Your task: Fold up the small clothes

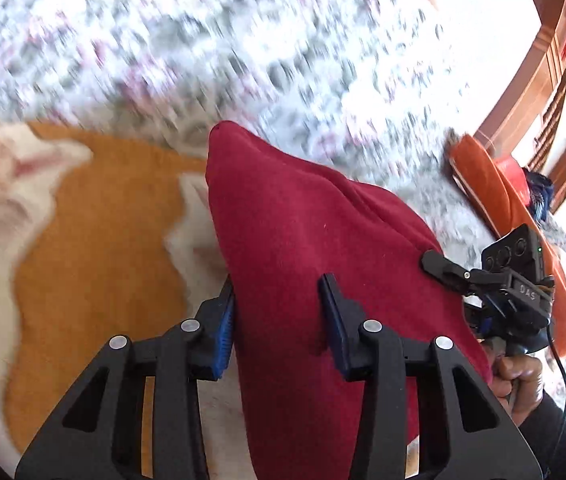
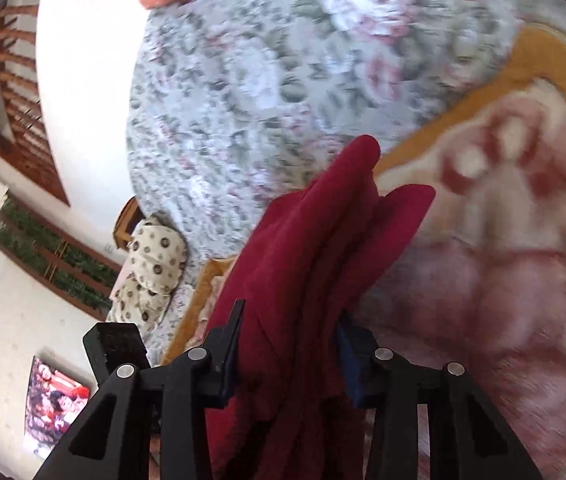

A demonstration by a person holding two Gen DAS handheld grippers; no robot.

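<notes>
A dark red garment hangs between both grippers, lifted above the bed. My left gripper has its fingers on either side of the red cloth and grips it. My right gripper is closed on a bunched fold of the same red garment. The right gripper also shows at the right of the left wrist view, holding the cloth's far edge.
Below lies an orange and white blanket on a floral bedspread. An orange cushion lies at the right. A wooden headboard and a spotted pillow are at the left of the right wrist view. The background is motion-blurred.
</notes>
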